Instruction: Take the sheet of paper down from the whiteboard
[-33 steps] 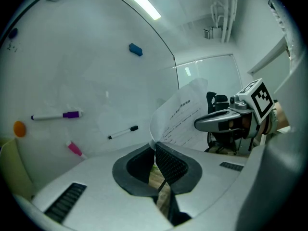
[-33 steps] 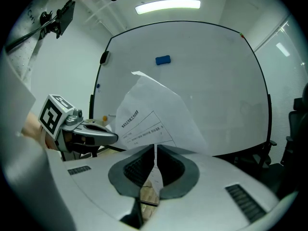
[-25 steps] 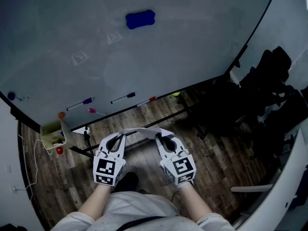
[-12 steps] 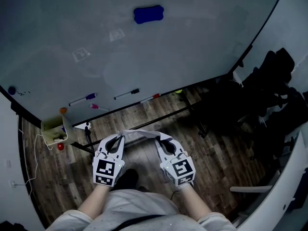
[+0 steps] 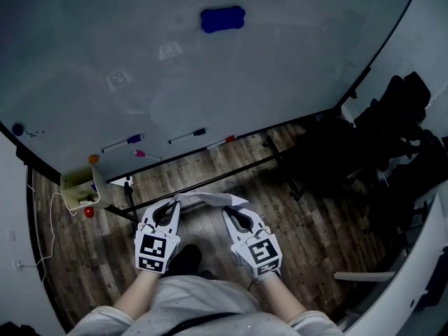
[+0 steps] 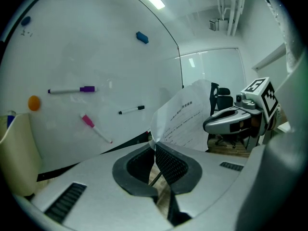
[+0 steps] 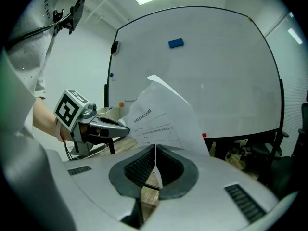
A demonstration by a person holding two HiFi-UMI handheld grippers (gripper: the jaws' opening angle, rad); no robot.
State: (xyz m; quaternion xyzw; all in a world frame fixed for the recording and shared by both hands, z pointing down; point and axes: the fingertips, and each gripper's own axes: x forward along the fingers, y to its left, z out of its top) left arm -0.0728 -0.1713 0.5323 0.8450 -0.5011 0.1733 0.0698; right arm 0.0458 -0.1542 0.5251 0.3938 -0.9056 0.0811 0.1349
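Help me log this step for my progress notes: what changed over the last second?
The left gripper and right gripper sank slightly, away from the whiteboard, and carried the sheet of paper down with them. The right one edged toward the left, so the sheet buckles more. Unchanged: both grippers stay shut on the sheet, and the blue eraser and markers are still on the board.

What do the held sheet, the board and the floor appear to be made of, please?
The sheet of paper looks like thin matte white paper: it curls and carries print.
The whiteboard is a smooth, faintly reflective white panel in a dark frame; its core is unclear.
The floor shows grained brown planks, either wood or laminate.
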